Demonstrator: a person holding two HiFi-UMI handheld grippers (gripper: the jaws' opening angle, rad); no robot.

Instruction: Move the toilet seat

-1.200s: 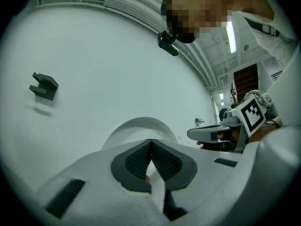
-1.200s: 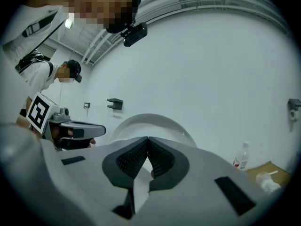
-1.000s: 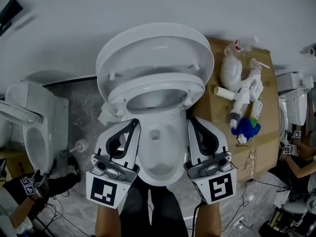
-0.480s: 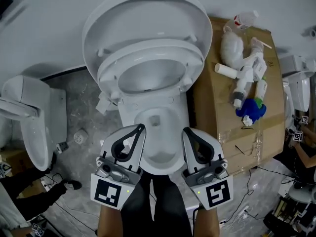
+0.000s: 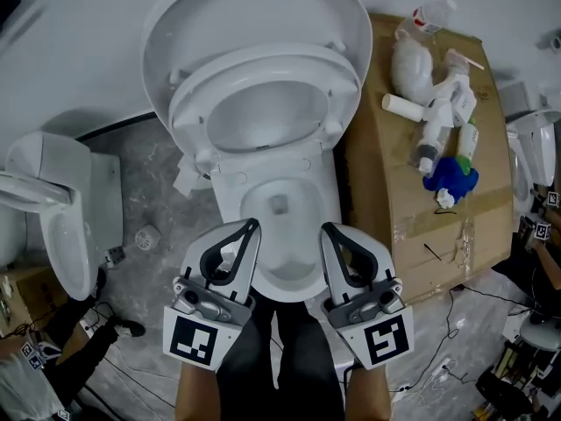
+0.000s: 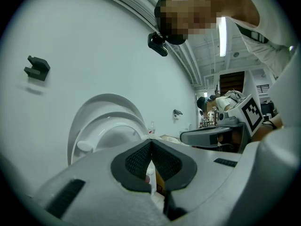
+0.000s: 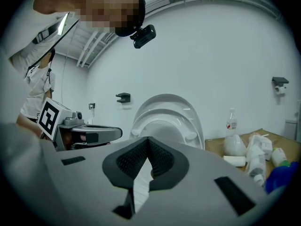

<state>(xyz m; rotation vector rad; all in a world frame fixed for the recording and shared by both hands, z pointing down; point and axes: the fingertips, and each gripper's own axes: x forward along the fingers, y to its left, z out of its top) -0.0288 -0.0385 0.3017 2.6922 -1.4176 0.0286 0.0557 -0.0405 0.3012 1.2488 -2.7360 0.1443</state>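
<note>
Reaching forearms [image 5: 195, 400]: cut off at the bottom edge, side by side, pointing about level.
Hidden: hands lay under the grippers; bowl [image 5: 302, 191] front rim was covered.
Left gripper [image 5: 250, 226]: jaws pressed together, empty.
Right gripper [image 5: 326, 228]: likewise.
Toilet seat [image 5: 188, 112]: tilted up ahead of both tips, untouched, before the lid [image 5: 254, 7].

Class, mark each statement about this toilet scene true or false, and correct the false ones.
1. The toilet seat stands raised in front of the open lid. True.
2. The left gripper grips the seat. False: its jaws are shut on nothing.
3. The right gripper has its jaws wide apart. False: they are shut.
4. A cardboard box lies beside the toilet with bottles on it. True.
5. The blue item lies on the floor. False: it lies on the cardboard box.
</note>
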